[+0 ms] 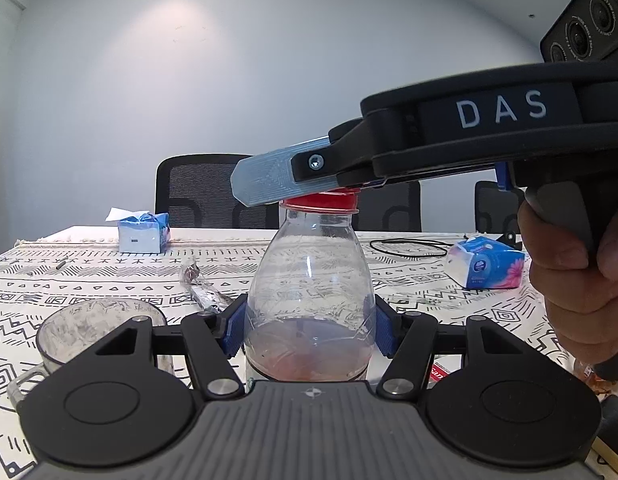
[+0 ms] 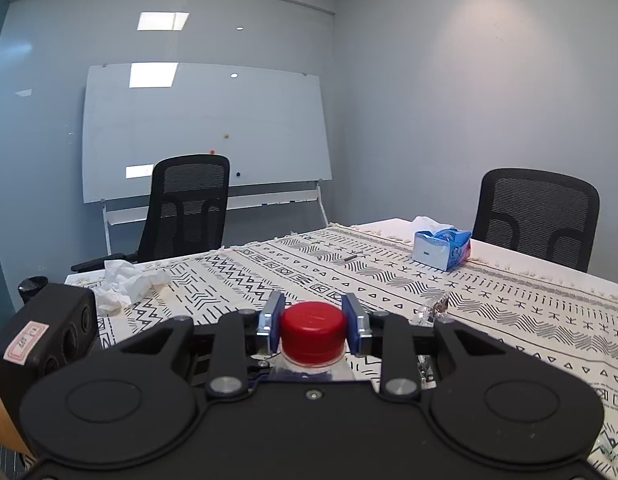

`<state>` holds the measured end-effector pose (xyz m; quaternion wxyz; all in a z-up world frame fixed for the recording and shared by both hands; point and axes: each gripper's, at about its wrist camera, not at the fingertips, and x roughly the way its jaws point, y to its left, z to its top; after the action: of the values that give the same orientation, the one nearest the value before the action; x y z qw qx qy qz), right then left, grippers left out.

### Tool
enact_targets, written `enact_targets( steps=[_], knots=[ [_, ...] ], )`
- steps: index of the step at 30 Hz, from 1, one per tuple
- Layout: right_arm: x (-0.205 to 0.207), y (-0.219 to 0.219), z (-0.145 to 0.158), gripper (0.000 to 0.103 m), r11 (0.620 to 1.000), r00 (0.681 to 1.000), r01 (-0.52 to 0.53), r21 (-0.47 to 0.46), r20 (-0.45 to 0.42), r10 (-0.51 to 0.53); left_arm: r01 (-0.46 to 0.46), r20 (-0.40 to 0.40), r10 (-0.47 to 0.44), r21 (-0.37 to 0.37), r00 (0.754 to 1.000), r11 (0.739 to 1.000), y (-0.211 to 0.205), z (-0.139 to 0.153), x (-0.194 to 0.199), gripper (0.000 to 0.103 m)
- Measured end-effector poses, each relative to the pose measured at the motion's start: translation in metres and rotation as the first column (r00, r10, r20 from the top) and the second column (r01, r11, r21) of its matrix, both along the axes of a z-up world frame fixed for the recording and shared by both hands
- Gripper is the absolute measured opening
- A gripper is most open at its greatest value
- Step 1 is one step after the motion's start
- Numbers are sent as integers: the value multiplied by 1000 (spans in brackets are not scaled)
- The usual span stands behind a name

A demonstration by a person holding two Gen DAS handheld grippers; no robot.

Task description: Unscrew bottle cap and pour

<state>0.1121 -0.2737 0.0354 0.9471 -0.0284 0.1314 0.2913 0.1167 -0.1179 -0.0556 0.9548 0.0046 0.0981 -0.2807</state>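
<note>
My left wrist camera sits low, level with the table, right up against the bottle (image 1: 309, 292), facing the far wall. My right wrist camera rides higher, looking over the red cap (image 2: 313, 332) toward the whiteboard (image 2: 205, 132) corner. Both views share the cap, the patterned tablecloth (image 1: 109, 276) and the blue tissue box (image 2: 441, 250).
</note>
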Motion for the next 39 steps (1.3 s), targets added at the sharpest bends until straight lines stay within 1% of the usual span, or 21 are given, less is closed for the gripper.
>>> enact_targets(
  steps=[1, 6, 7, 8, 13, 14, 18, 20, 22, 24, 28, 30, 32, 34, 36, 39],
  knots=[
    [-1, 2, -1, 34, 1000, 1000, 18, 6, 1, -18, -1, 3, 1, 0, 1000, 1000, 0, -1, 0, 59],
    [-5, 9, -4, 44, 996, 996, 83, 13, -18, -83, 8, 11, -7, -17, 1000, 1000, 3, -3, -1, 59],
    [-7, 10, -3, 45, 996, 996, 94, 8, -9, -94, 8, 17, -8, -17, 1000, 1000, 3, -4, -1, 59],
    [-9, 11, -2, 48, 995, 995, 105, 4, 0, -105, 9, 23, -8, -16, 1000, 1000, 3, -4, -2, 59],
    [-17, 16, 2, 52, 985, 984, 174, -3, 29, -174, -2, 38, 3, -22, 999, 1000, 4, -4, -6, 59],
    [-18, 16, 2, 56, 980, 979, 201, -5, 35, -201, -3, 38, 4, -24, 999, 1000, 4, -4, -6, 59],
    [-22, 17, 3, 59, 971, 970, 240, -20, 40, -239, 5, 46, -4, -27, 999, 1000, 5, -3, -9, 59],
    [-22, 19, 4, 60, 965, 965, 259, -33, 48, -257, 5, 36, -4, -26, 999, 1000, 5, -2, -8, 59],
    [-24, 21, 5, 61, 963, 963, 266, -35, 56, -264, 6, 30, -5, -32, 1000, 999, 6, -2, -7, 59],
    [-27, 20, 5, 64, 960, 959, 281, -11, 49, -280, 6, 25, -5, -39, 1000, 999, 8, -2, -8, 59],
    [-35, 15, 0, 66, 954, 953, 298, 20, 54, -299, 8, 46, -7, -15, 999, 1000, 5, -2, -13, 59],
    [-39, 7, -5, 66, 957, 956, 285, 58, 49, -288, 11, 57, -10, -6, 998, 1000, 3, -2, -15, 59],
    [-40, 2, -7, 66, 956, 956, 284, 70, 53, -288, 11, 56, -11, 1, 998, 1000, 2, -2, -15, 59],
    [-39, -2, -8, 67, 962, 962, 264, 72, 58, -268, 10, 55, -10, 3, 998, 1000, 2, -2, -15, 59],
    [-38, -3, -9, 71, 965, 964, 254, 62, 68, -258, 10, 54, -10, 4, 998, 1000, 2, -1, -17, 59],
    [-38, -4, -7, 72, 968, 965, 246, 52, 80, -250, 6, 58, -6, 6, 998, 1000, 2, -1, -18, 59]
  ],
)
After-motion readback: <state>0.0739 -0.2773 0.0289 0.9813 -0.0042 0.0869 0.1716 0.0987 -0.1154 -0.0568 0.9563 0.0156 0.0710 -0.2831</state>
